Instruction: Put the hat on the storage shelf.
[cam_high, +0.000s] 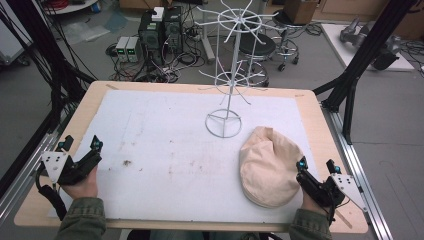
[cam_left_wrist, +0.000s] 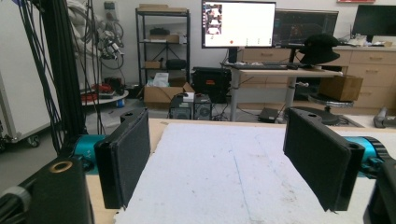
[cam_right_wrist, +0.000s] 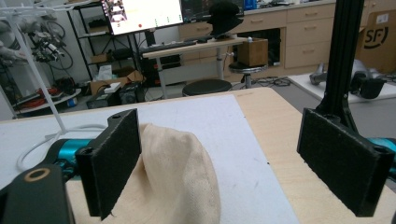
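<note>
A beige cloth cap (cam_high: 270, 165) lies flat on the white mat (cam_high: 175, 145), front right of centre. Behind it stands a white wire hanging rack (cam_high: 232, 70) on a round base. My right gripper (cam_high: 317, 165) rests at the cap's right edge, jaws open, its left pad right beside the cloth. In the right gripper view the cap (cam_right_wrist: 177, 172) bulges next to the left pad and nothing sits between the pads. My left gripper (cam_high: 80, 144) rests open near the mat's left edge, over bare mat (cam_left_wrist: 224, 177), with nothing between its jaws.
The wooden table (cam_high: 320, 115) rims the mat on all sides. Black frame posts (cam_high: 350, 85) stand at the right, and black posts hung with cables (cam_high: 55, 75) at the left. Computers, stools and cables crowd the floor beyond the far edge.
</note>
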